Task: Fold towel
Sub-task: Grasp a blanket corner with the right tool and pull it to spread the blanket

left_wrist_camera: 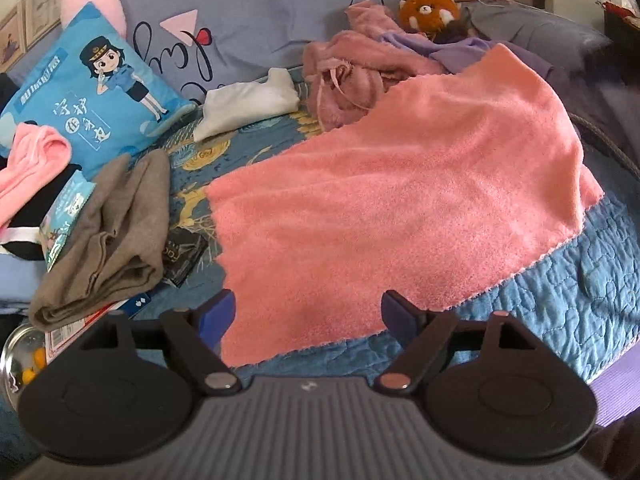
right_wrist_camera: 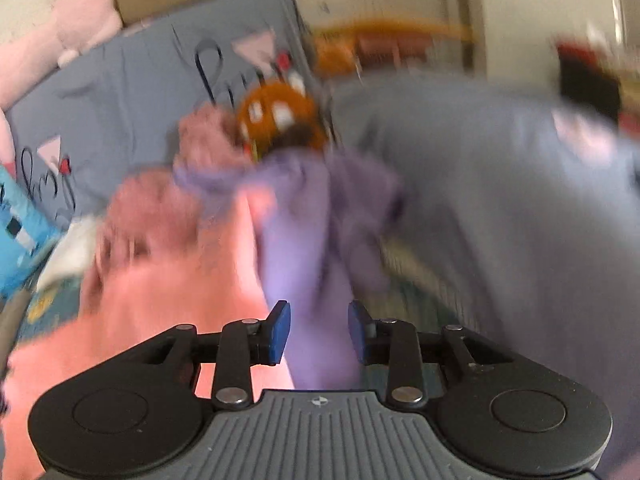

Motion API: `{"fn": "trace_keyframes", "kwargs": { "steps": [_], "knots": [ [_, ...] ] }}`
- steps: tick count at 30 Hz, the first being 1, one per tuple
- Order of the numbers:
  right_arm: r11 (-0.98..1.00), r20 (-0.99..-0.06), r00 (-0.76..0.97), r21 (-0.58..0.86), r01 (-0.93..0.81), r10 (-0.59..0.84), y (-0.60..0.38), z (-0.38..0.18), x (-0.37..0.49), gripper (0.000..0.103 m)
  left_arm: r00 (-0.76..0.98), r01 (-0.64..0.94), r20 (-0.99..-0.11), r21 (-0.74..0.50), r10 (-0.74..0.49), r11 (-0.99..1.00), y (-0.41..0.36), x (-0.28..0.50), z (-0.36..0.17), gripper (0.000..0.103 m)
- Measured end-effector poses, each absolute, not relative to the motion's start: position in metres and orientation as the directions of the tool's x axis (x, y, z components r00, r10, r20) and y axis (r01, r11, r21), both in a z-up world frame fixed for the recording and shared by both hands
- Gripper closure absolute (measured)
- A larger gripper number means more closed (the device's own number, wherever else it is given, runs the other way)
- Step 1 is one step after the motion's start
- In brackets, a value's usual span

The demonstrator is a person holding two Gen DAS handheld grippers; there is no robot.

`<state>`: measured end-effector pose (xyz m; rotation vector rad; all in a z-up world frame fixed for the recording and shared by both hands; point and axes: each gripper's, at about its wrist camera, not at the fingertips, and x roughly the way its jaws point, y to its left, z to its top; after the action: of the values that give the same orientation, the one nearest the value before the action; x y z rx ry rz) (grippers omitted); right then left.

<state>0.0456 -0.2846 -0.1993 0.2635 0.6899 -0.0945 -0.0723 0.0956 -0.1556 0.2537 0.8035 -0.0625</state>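
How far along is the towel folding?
Barely begun. The pink towel lies spread in a single layer on the blue quilt, no fold visible. Both the left tongs and right tongs are open, holding nothing. Gripping and every fold remain.

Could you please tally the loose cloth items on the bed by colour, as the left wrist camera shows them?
Salmon pink: 2, the spread towel and a folded piece.
Dusty pink: 1, crumpled garment.
Purple: 1, cloth.
White: 1, cloth.
Grey-brown: 1, garment.
Total: 6.
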Motion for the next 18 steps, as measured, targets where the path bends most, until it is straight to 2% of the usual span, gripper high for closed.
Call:
{"fn": "trace_keyframes", "kwargs": {
  "steps": [3, 6, 9, 12, 18],
  "knots": [
    [0.921, -0.701, 0.706, 0.334, 0.201, 0.1, -0.293, -0.237, 0.025, 0.07, 0.694, 0.157, -0.719, 0.205, 0.04, 0.966, 0.093, -0.073, -0.156, 0.019],
    [0.875, -0.706, 0.694, 0.416, 0.247, 0.139, -0.292, -0.257, 0.016, 0.072, 0.693, 0.168, -0.72, 0.217, 0.041, 0.962, 0.088, -0.073, -0.156, 0.019],
    [0.831, -0.693, 0.708, 0.47, 0.298, 0.138, -0.29, -0.266, 0.011, 0.1, 0.695, 0.175, -0.718, 0.232, 0.047, 0.957, 0.084, -0.074, -0.154, 0.018],
    [0.774, -0.663, 0.747, 0.499, 0.389, 0.053, -0.294, -0.254, 0.0, 0.1, 0.697, 0.167, -0.715, 0.234, 0.054, 0.958, 0.084, -0.075, -0.152, 0.018],
    [0.823, -0.564, 0.824, 0.446, 0.352, -0.047, -0.279, -0.207, -0.033, 0.1, 0.695, 0.138, -0.714, 0.245, 0.082, 0.96, 0.091, -0.077, -0.151, 0.017]
  ]
}}
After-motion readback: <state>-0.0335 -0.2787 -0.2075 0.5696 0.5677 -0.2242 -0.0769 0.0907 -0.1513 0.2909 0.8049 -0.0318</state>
